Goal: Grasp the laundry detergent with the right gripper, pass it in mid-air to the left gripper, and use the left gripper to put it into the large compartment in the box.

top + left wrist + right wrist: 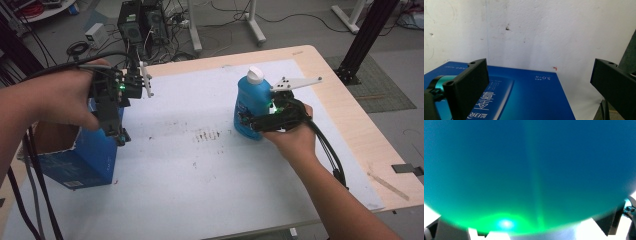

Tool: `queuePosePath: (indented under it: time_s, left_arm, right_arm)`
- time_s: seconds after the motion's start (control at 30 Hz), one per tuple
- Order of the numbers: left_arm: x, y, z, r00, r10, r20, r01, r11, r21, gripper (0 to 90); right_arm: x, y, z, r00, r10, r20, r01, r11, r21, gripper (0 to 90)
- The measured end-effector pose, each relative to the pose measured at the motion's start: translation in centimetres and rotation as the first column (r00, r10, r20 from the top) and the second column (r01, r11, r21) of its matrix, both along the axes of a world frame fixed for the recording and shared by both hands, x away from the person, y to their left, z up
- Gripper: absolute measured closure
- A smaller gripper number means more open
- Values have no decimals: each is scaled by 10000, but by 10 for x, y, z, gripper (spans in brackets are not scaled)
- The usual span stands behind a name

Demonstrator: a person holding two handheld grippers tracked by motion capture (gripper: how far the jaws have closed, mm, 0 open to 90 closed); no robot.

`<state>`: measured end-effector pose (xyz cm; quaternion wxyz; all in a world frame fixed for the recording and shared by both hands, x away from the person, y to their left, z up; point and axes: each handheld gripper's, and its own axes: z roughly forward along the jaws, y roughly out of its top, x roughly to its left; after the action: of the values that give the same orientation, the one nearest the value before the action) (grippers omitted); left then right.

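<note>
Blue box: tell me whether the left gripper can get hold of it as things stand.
Probably yes. The left gripper hangs over the blue box at its open top, jaws spread wide, and one wall of the box already lies between them in the left gripper view. Nothing stands in its way; the blue bottle sits well off to the right.

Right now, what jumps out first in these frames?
The blue bottle with a white cap, upright right of centre on the white mat, with the right gripper around its lower body; the right gripper view is nearly all blue. Next, the open blue box at the mat's left edge, the left gripper open just over it.
</note>
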<state>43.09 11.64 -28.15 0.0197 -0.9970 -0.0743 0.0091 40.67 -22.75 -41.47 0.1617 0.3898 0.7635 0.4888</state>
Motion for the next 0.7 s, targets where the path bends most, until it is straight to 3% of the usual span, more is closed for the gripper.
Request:
queuePosePath:
  time_s: [0.7]
  left_arm:
    - [1,-1,-1,10000,24,-28,-24,10000,66,17]
  right_arm:
    - [-1,0,1,9994,52,328,-49,9999,-89,268]
